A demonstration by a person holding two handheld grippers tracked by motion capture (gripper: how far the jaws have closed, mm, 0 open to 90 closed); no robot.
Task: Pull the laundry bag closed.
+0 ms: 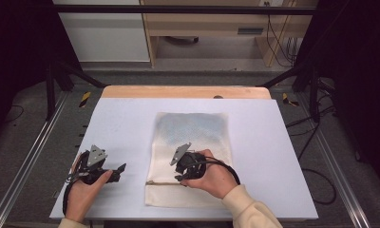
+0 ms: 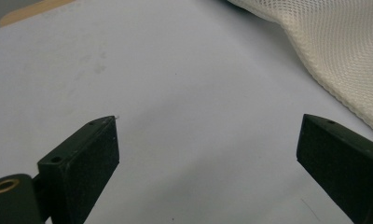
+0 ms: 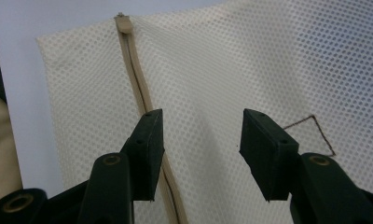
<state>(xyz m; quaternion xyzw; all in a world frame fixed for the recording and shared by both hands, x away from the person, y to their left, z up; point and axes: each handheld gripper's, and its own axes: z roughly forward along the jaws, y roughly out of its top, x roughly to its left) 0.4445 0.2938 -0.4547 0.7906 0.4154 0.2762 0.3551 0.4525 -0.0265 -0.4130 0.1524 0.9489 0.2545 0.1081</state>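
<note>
A cream mesh bag [image 1: 193, 128] lies flat on the white table [image 1: 126, 118], with something bluish inside its far half. A tan zip [image 1: 159, 183] runs across the bag near its front edge. My right gripper [image 1: 180, 175] is open just above the bag by the zip. In the right gripper view its jaws [image 3: 201, 126] straddle mesh, the zip [image 3: 133, 65] passes under the left jaw, and the zip's end [image 3: 123, 21] lies ahead. My left gripper [image 1: 119, 172] is open over bare table left of the bag. Its jaws [image 2: 208, 126] hold nothing, with the mesh bag [image 2: 334, 51] off to the upper right.
A wooden strip [image 1: 183, 91] borders the table's far edge. Metal rails [image 1: 36, 152] run along both sides, with cables on the floor [image 1: 316, 180] at the right. A brown stitched square [image 3: 315, 135] marks the mesh beside the right jaw.
</note>
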